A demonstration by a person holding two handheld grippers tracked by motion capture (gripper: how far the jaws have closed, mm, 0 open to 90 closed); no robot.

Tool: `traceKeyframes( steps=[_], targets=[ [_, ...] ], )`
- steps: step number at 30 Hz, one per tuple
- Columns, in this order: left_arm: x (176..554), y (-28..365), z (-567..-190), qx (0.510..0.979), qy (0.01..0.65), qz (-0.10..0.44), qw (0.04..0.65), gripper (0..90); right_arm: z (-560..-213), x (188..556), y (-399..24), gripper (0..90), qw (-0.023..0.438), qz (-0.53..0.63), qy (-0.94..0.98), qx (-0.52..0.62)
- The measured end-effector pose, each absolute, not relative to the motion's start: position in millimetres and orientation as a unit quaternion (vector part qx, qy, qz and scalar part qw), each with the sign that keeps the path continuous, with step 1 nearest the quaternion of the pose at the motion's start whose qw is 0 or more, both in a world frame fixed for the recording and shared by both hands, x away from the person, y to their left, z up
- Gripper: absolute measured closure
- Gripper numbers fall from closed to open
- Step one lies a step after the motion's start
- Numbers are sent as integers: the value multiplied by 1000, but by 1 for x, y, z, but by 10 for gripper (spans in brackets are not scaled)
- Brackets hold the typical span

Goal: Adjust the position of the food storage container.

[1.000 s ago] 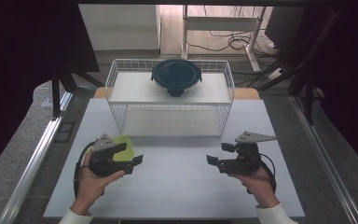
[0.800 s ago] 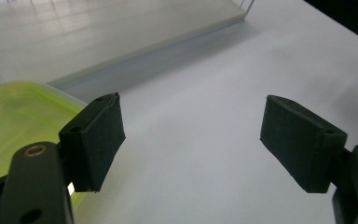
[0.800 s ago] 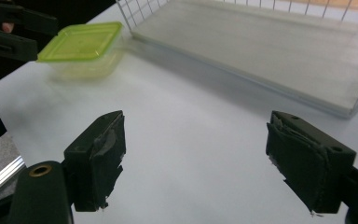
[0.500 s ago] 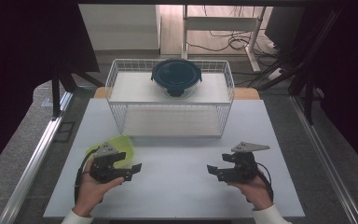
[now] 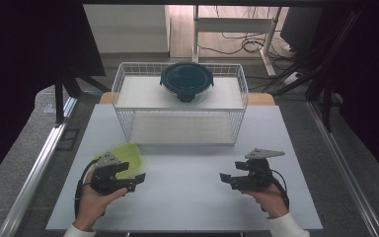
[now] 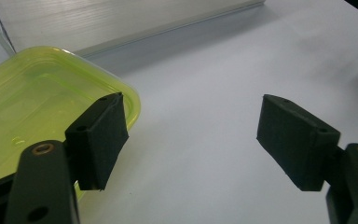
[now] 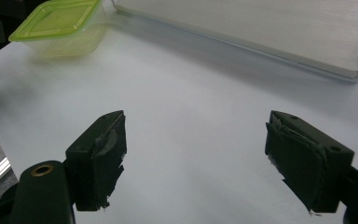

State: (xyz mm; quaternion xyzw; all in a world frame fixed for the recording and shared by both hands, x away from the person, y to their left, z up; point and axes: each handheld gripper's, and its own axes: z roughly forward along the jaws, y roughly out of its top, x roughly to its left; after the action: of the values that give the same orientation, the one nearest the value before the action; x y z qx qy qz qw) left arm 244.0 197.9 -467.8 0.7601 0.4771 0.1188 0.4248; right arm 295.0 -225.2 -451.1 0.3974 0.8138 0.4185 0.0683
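High view showed a big white table (image 5: 187, 197) with a wire basket (image 5: 180, 106) at its far side, a dark round lidded bowl (image 5: 186, 81) on top. A green box (image 5: 126, 155) sat near the table's left front, just beside the left gripper (image 5: 137, 178). Both the left and right gripper (image 5: 225, 178) had jaws wide apart, holding nothing; nothing looked started, so I guess the next move was reaching for the green box.

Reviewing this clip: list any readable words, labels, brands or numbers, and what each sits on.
None readable.
Round dark-lidded glass container on the white wire rack: no label visible.
Translucent green plastic container: only faint moulded marks, not legible.
Left tool and right tool: no markings.
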Motion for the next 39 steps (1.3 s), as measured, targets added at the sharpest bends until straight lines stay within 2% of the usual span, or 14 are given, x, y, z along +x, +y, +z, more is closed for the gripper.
traceKeyframes(
  steps=[12, 20, 29, 31, 39],
  targets=[
    [254, 221, -448, 751, 483, 138, 428, 266, -450, 295, -230, 210, 72, 418, 811, 404],
    [279, 237, -445, 749, 503, 134, 410, 294, -453, 292, -230, 210, 76, 410, 813, 407],
    [323, 272, -450, 742, 530, 141, 385, 443, -451, 286, -224, 210, 85, 401, 821, 397],
    [331, 277, -453, 746, 536, 132, 373, 558, -452, 288, -225, 210, 86, 399, 820, 402],
    [355, 291, -467, 746, 548, 99, 364, 828, -456, 291, -227, 211, 86, 389, 819, 414]
  ],
)
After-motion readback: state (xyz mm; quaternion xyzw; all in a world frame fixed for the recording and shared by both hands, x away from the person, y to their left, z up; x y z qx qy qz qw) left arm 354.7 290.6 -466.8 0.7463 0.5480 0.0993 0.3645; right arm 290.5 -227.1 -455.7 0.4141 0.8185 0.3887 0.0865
